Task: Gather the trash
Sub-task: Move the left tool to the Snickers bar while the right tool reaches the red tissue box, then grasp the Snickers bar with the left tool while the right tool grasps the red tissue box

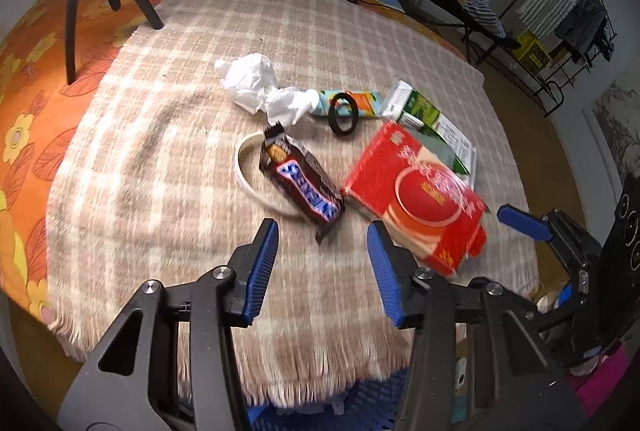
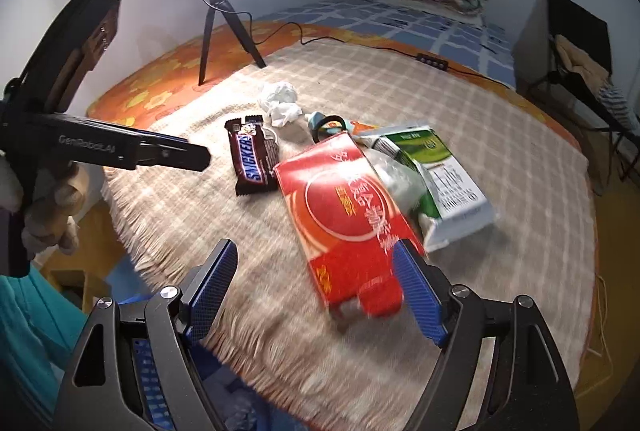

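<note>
Left wrist view: the left gripper hangs with its blue pads spread wide and nothing between them. At twelve o'clock from it, just ahead, lies one brown Snickers bar wrapper, resting across one thin white plastic ring. The wrapper looks light, crinkly and slippery; I judge a pinch across its near flat sealed end would hold best. At two o'clock lies one flat red cardboard box, stiff but probably hollow and light, best taken across a narrow edge. Beyond it, at one o'clock, one green-and-white foil pouch is partly tucked under the box. At twelve o'clock farther out sit one crumpled white tissue wad, soft and nearly weightless, one small pale blue-and-orange packet and one black elastic hair band lying on that packet. Everything rests on the beige checked woollen blanket. The right gripper shows at three o'clock; only one blue pad is clear.

Right wrist view: the right gripper is spread wide, its right pad at the red box's near corner; whether it touches is unclear. The pouch lies at one o'clock, the Snickers wrapper at eleven, the tissue beyond. The left gripper enters at ten o'clock, seen from the side.
</note>
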